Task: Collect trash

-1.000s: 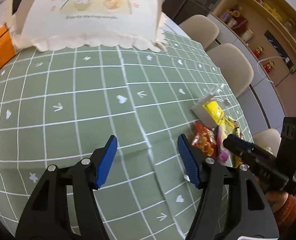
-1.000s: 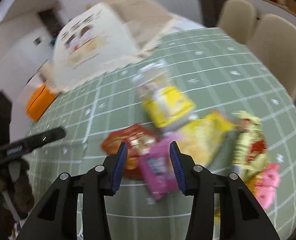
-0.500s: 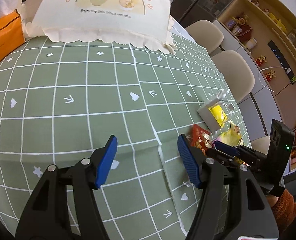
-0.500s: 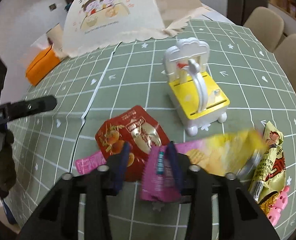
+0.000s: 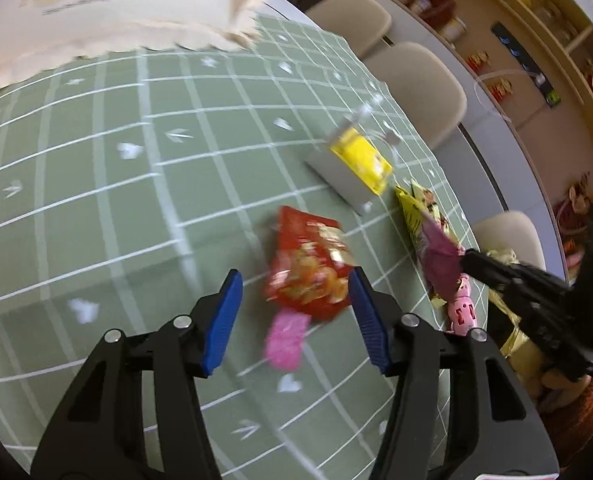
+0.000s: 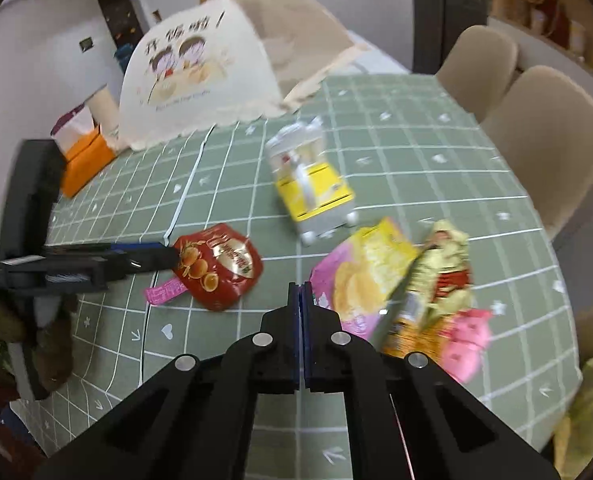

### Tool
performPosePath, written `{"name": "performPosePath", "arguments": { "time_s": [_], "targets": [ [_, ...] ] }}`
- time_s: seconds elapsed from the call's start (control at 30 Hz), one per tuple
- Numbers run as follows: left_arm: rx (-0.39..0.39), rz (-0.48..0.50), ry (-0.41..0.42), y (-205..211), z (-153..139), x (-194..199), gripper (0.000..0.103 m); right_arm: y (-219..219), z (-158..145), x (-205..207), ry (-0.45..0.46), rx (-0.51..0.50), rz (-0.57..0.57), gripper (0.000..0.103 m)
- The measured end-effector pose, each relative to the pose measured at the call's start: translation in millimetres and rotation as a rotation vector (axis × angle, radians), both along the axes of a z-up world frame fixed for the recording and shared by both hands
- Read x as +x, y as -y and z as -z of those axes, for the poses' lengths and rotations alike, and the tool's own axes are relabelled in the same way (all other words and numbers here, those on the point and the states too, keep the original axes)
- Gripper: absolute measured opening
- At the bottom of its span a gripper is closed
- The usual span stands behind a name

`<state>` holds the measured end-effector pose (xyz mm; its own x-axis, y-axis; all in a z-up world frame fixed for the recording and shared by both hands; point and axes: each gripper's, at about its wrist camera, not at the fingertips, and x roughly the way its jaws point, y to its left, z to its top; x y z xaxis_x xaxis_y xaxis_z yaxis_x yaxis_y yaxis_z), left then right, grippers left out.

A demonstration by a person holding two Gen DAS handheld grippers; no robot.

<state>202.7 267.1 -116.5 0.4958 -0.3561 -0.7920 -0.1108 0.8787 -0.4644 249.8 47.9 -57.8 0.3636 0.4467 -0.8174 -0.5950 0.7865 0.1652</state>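
Wrappers (image 6: 216, 266) all lying loose on the bench (image 6: 416, 168) — right claw (image 6: 301, 292) pinching the pink-yellow chip bag (image 6: 360, 276), left claw (image 5: 294, 312) gaping, empty — nothing binned.

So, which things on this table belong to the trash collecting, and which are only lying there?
Job: red snack packet, pink wrapper, chip bag, gold-red wrapper, probably the small yellow bin.
Lying about: food cover, orange box, chairs.

Red pouch (image 6: 216, 266) flat, chip bag (image 6: 360, 276) (pink-yellow) lifted.
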Motion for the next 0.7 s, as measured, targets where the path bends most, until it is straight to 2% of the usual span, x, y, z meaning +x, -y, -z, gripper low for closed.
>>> {"name": "performPosePath", "arguments": {
  "time_s": [0.07,0.13,0.23,0.3,0.37,0.4,0.43,0.5,0.7],
  "targets": [
    [0.013,0.022,-0.009,11,2,9,0.041,8,-5,-4,0.003,-0.002,0.003,0.004],
    [0.043,0.034,-0.018,22,2,18,0.018,17,-7,-12,0.008,-0.008,0.005,0.004],
    [0.050,0.053,0.006,31,-5,20,0.004,25,-5,-22,-0.018,0.005,-0.011,0.004],
    [0.056,0.061,0.033,33,-13,19,0.002,29,-5,-26,-0.014,0.016,0.003,0.005],
    [0.063,0.060,0.056,33,-21,17,0.001,34,-5,-27,-0.007,0.012,0.022,0.014],
    [0.060,0.056,0.068,32,-26,15,0.000,33,-5,-26,-0.005,0.014,0.029,0.032],
    [0.056,0.049,0.078,29,-30,14,0.000,35,-5,-25,-0.004,0.025,0.037,0.044],
    [0.059,0.037,0.094,24,-37,13,0.000,39,-7,-23,-0.009,0.055,0.055,0.045],
    [0.079,0.012,0.087,5,-37,7,0.001,28,14,-3,-0.048,0.033,0.091,0.045]
  ]
}}
